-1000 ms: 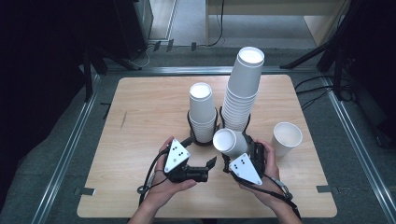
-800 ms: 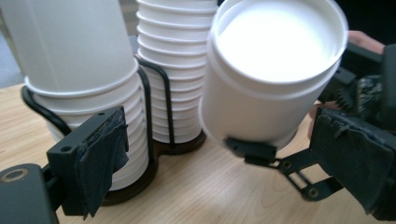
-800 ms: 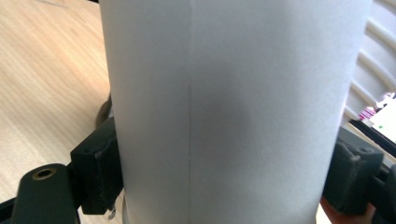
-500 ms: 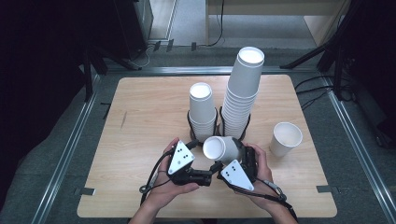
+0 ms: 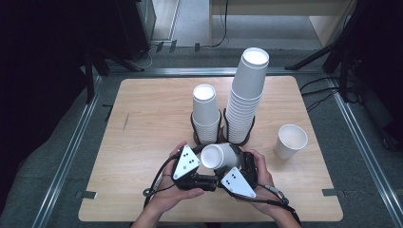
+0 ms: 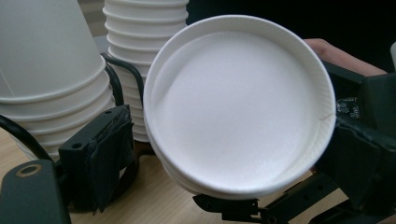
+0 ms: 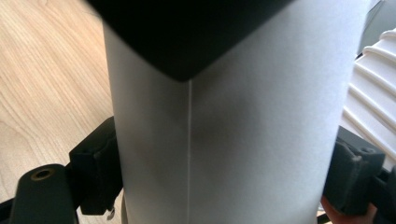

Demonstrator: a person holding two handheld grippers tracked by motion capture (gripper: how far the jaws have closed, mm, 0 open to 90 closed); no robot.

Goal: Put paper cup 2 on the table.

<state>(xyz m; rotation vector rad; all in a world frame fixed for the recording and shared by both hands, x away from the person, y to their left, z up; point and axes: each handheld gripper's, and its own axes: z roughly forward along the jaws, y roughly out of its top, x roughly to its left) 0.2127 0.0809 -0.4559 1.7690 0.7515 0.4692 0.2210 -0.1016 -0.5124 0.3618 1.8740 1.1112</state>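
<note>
High view: right gripper (image 5: 227,159) clamps a nested pair of white paper cups (image 5: 217,156) lying sideways, base toward 9 o'clock, near the table (image 5: 142,123) front edge. Left gripper (image 5: 202,167) is just at 8 o'clock of the base. Short cup stack (image 5: 206,114) at 12 o'clock, tall stack (image 5: 246,95) at 1 o'clock, lone upright cup (image 5: 291,141) at 3 o'clock.

Left gripper view: cup base (image 6: 240,105) faces the camera between the jaws. Jaws have just been closing, half-wide; left pad (image 6: 108,149) is apart from the cup, and the right side's contact can't be told.

Right gripper view: jaws narrow, both pads (image 7: 100,163) pressed on the cup wall (image 7: 224,140).

Step, likely: separating nested cups. Next: left jaws pinch the outer cup's base rim and pull toward 9 o'clock while right holds firm.
</note>
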